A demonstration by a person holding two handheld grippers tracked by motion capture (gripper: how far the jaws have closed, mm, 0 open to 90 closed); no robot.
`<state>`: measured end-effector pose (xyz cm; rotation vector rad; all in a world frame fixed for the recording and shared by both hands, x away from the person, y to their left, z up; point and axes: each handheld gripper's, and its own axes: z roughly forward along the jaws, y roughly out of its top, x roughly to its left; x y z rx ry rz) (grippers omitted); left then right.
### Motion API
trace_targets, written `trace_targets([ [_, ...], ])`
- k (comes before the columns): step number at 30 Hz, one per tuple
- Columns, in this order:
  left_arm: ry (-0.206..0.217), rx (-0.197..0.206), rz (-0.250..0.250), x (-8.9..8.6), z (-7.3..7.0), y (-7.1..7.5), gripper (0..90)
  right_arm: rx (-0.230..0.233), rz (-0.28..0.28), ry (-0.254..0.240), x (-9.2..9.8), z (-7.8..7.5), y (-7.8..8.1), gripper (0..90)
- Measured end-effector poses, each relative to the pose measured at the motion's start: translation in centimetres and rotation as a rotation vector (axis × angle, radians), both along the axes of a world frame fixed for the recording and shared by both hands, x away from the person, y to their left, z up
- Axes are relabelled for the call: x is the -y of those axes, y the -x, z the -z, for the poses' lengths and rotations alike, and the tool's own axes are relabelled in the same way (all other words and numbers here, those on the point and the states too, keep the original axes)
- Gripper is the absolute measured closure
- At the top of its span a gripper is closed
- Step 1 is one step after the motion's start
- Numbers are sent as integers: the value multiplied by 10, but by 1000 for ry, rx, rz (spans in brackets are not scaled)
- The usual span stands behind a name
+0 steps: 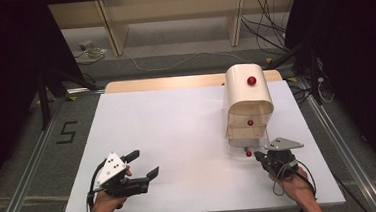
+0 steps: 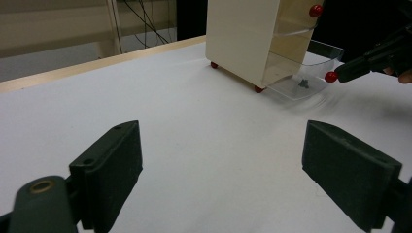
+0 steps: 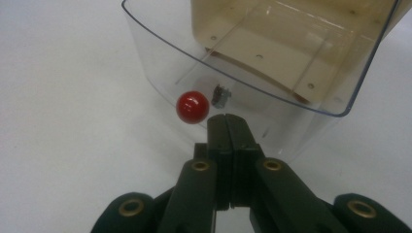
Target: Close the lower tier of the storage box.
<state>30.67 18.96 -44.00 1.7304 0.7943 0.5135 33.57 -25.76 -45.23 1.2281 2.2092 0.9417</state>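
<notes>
Because the bottom drawer [image 1: 243,147] of the cabinet [image 1: 248,98] stood pulled out, I kept the right gripper [image 1: 260,156], jaws pressed together and empty, just beside its red knob [image 3: 192,107]. My left gripper [image 1: 146,163] rested apart, jaws wide. I counted three drawers, three knobs, and one small object [image 3: 221,95] inside.

A small dark thing [image 3: 221,95] lies in the clear bottom drawer [image 3: 160,73], too small and blurred to name. The drawer's far right corner runs off the right gripper view's edge. In the high view the cabinet [image 1: 248,99] hides the tabletop [image 1: 178,136] behind it, and both forearms are cut off at the bottom edge. The shelf legs [image 1: 113,33] beyond lose their tops.
</notes>
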Motion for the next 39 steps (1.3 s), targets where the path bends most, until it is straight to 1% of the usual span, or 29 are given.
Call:
trace_targets([
  [16, 3, -1, -1, 0, 0, 0, 143, -1, 11, 2, -1, 1, -2, 900],
  [39, 3, 0, -1, 0, 0, 0, 143, 12, 22, 7, -3, 2, -5, 900],
])
